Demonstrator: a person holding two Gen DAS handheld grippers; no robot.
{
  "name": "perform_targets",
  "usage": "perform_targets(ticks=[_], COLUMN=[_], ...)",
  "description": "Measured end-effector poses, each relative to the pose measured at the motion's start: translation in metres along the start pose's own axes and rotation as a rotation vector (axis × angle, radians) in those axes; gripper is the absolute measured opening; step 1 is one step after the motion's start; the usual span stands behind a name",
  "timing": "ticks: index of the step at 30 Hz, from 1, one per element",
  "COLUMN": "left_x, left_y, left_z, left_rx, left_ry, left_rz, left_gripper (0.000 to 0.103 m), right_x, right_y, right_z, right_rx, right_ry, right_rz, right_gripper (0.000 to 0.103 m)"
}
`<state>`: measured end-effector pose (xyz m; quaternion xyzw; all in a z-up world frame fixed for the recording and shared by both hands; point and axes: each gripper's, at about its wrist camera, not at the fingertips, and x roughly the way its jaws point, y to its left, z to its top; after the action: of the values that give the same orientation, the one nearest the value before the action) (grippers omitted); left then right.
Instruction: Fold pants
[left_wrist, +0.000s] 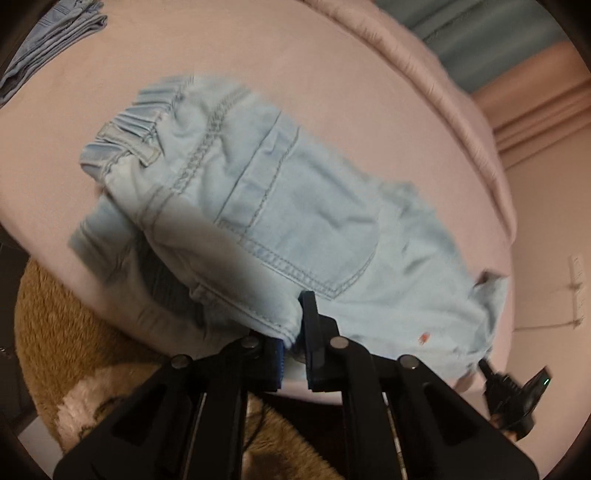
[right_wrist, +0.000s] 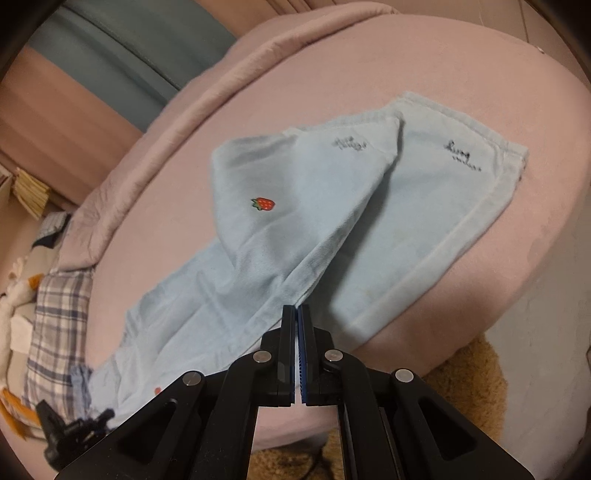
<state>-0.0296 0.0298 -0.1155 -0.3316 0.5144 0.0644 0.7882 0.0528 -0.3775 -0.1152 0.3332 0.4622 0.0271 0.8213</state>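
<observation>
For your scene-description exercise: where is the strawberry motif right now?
In the right wrist view, the strawberry motif sits left of centre on the pale blue pants, above the right gripper.

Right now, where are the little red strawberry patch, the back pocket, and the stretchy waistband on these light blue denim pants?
red strawberry patch (right_wrist: 263, 204): right wrist view, its middle.
back pocket (left_wrist: 295, 218): left wrist view, pocket face.
stretchy waistband (left_wrist: 127, 129): left wrist view, gathered band.

Dim warm light, motion blur, fisheye vignetting.

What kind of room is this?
Probably a bedroom. The light blue pants lie on a pink bed, a plaid pillow sits at its end, and a fuzzy brown rug covers the floor.
</observation>
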Motion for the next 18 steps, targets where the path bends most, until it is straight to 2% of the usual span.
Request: perform_targets(ticks=[4,6,8,10,13,17,18], left_x=[0.019,0.026,0.031,0.033,0.038,0.037,0.036], left_y=[0.003,0.001,-0.007,-0.009,-0.013,-0.006,-0.004], left_z=[-0.003,-0.001,0.001,0.001,0.002,0.002,0.001], left_rx=[-0.012,-0.016,-0.004,0.008,-0.002,-0.020,-0.021], left_ry=[0.027,0.033,0.031,0.025,0.024,0.027,0.026], left_rz=[0.030,0.036,0.048,0.058,0.057,0.036,0.032], left_gripper=[0.012,0.012,0.012,0.012,0.012,0.012,0.012], right_x=[0.012,0.007,-0.002,-0.009,-0.003,0.026,0.034], right_y=[-0.004,-0.009,-0.016,-0.025,-0.045,-0.056,-0.056], right_z=[0.003,0.010,0.022,0.033,0.065,0.099,0.105], right_rx=[-0.002,0.022,0.035,0.057,0.121,0.155,0.156], right_ry=[0.042,0.026,-0.016,-0.063,-0.106,-0.086,-0.085], right_rz=[-0.050,-0.041,-0.055,-0.057,-0.066,-0.087,-0.080], right_gripper=[0.003,0.003,0.015,0.049,0.049,0.049,0.042])
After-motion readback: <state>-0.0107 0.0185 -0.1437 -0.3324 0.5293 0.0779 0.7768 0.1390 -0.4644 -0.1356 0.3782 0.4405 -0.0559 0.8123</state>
